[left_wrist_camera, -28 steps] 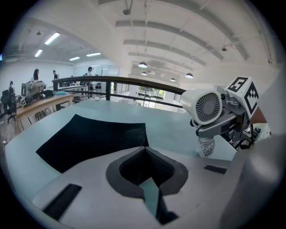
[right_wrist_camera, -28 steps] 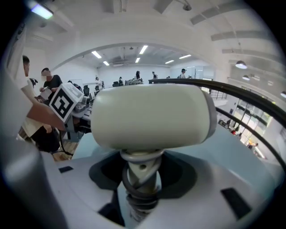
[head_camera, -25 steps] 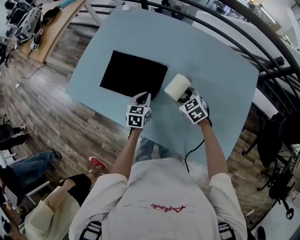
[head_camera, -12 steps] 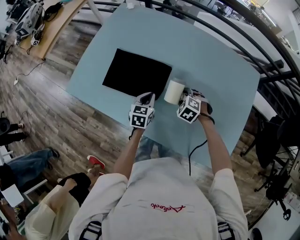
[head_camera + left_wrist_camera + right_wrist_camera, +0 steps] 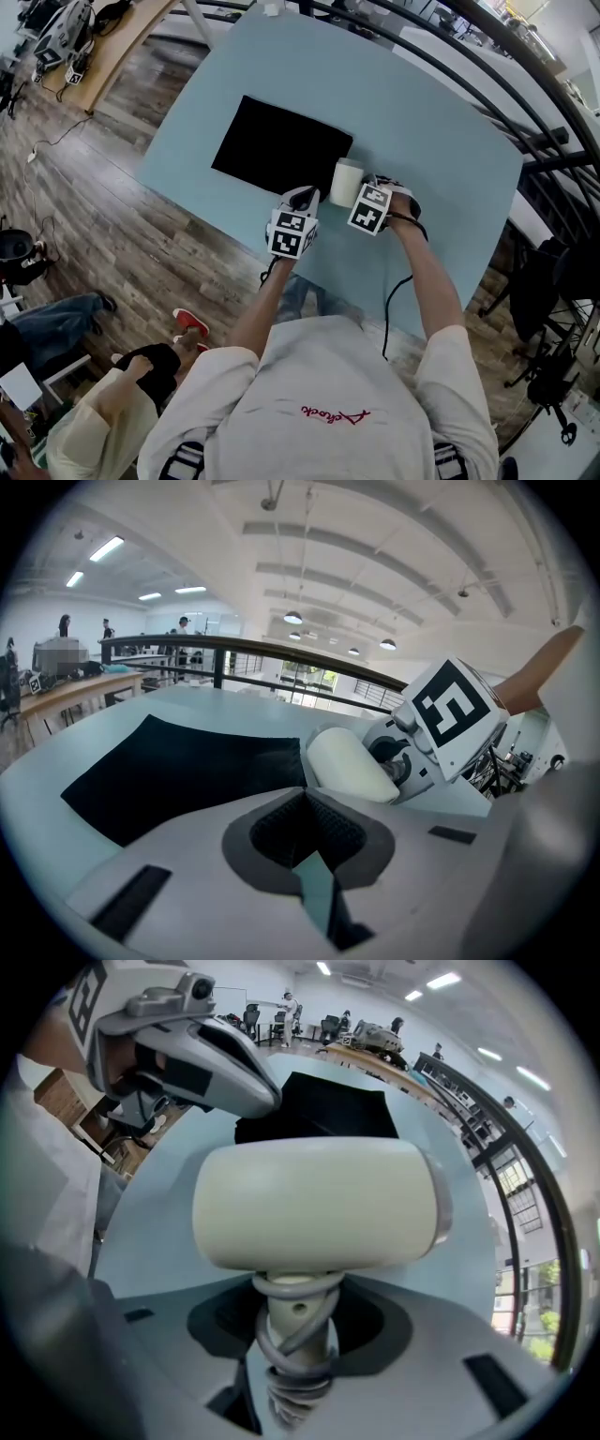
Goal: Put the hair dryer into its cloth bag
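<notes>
The light blue surface (image 5: 427,122) carried a flat black cloth bag (image 5: 281,147), which lay in the upper middle of the head view, its right-hand end toward the two grippers. The hair dryer (image 5: 314,1202), cream-coloured, sat just right of that end of the bag in the head view, its rounded barrel close to the bag's edge.

The right gripper (image 5: 295,1321) was clamped on the dryer's handle, pointing steeply down. In the right gripper view the barrel filled the centre of the frame, crosswise above the jaws, and a grey cord (image 5: 292,1354) was wound in loops around the handle where the jaws pressed on it. The bag showed dark behind the barrel, toward the top of that frame.

The left gripper (image 5: 302,195) sat just left of the dryer in the head view, its tips at the bag's near right corner. In the left gripper view its jaws stood closed together, with the bag spreading away to the left and the dryer's barrel at centre right. Whether any fabric was pinched between them could not be told.
</notes>
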Demonstrator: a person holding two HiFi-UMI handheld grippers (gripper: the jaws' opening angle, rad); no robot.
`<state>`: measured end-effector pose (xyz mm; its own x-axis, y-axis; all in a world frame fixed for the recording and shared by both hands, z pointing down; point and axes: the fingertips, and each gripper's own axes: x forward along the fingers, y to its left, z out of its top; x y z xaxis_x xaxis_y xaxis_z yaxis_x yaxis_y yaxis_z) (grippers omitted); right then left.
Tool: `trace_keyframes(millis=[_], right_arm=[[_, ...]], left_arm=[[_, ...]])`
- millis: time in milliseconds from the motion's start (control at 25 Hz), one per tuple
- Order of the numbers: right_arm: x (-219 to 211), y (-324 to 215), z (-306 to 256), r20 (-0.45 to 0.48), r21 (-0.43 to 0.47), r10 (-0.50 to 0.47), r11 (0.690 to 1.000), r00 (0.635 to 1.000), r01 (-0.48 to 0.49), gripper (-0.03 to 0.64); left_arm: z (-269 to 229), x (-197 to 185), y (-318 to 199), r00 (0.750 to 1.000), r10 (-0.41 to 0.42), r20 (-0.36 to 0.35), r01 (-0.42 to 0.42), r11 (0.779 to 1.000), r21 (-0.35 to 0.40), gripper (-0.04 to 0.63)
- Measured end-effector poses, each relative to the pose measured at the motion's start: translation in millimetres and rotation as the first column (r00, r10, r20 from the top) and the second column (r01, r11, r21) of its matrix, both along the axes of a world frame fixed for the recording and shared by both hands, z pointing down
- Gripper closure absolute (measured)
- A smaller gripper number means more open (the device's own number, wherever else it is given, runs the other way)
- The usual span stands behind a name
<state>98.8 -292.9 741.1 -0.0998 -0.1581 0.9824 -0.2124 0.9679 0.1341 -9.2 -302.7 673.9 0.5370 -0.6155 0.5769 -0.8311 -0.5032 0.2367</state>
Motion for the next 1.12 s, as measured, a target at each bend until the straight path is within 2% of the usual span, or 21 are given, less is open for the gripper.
trace_keyframes(millis=[400,720,880,1120], right_arm=[[-1,13,24,-0.096,-0.110,-0.086,0.991,0.992,0.075,0.408],[3,22,27,-0.119,-0.205,-0.141,0.972,0.983,0.115,0.410],[2,14,23,-0.110,-0.223,-0.118,0.970,0.987,0.091,0.408],[-4,-8,14,-0.091,-0.209,-0.022,0.978,0.996,0.003,0.408]], left_arm=[[-2,3,2,1.000,0.008,-0.014,-0.008,1.000,0.011,0.586],[0,4,10,0.999,0.039,-0.002,-0.039,0.999,0.011,0.586],[-1,7,14,0.998,0.058,0.001,-0.058,0.998,0.008,0.586],[4,5,15,0.997,0.073,0.004,-0.073,0.997,0.012,0.586]])
